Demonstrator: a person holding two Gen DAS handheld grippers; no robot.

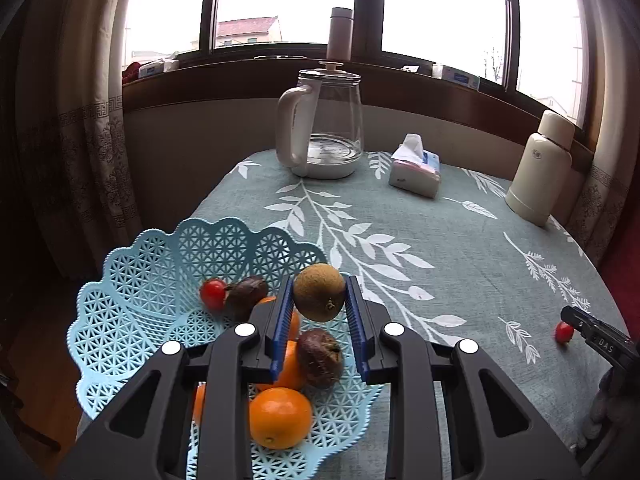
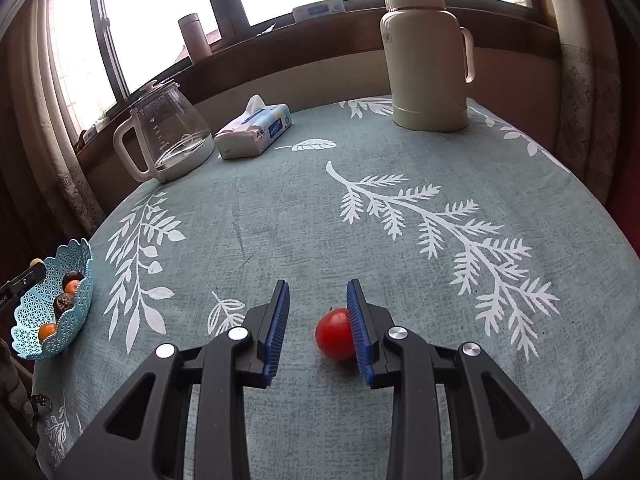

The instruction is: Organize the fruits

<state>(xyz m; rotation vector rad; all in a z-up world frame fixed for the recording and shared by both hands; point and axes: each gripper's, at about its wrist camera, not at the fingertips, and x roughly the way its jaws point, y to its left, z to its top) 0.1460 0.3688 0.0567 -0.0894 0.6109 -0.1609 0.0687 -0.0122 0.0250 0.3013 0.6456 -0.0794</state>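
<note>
- The left tongs (image 1: 320,300) pinch a round brownish-green fruit (image 1: 319,298) between their blue pads, held above the basket (image 1: 132,292); its small stem nub points down toward the camera.
- Right under it in the pale blue lattice basket lie a dark wrinkled fruit (image 1: 320,358), three oranges, the nearest (image 1: 280,418) at the front, a second dark fruit (image 1: 248,294) and a small tomato (image 1: 213,293) at the back.
- The right tongs (image 2: 318,300) are spread wide, low over the counter (image 2: 280,208), well to the basket's right.
- A cherry tomato (image 2: 334,334) lies between the pads, touching the right one, clear of the left; roundish, long axis hard to tell.
- Beyond the basket stand a glass kettle (image 1: 320,124), a tissue pack (image 1: 416,170) and a cream thermos (image 1: 540,168), all well apart from the fruit.
</note>
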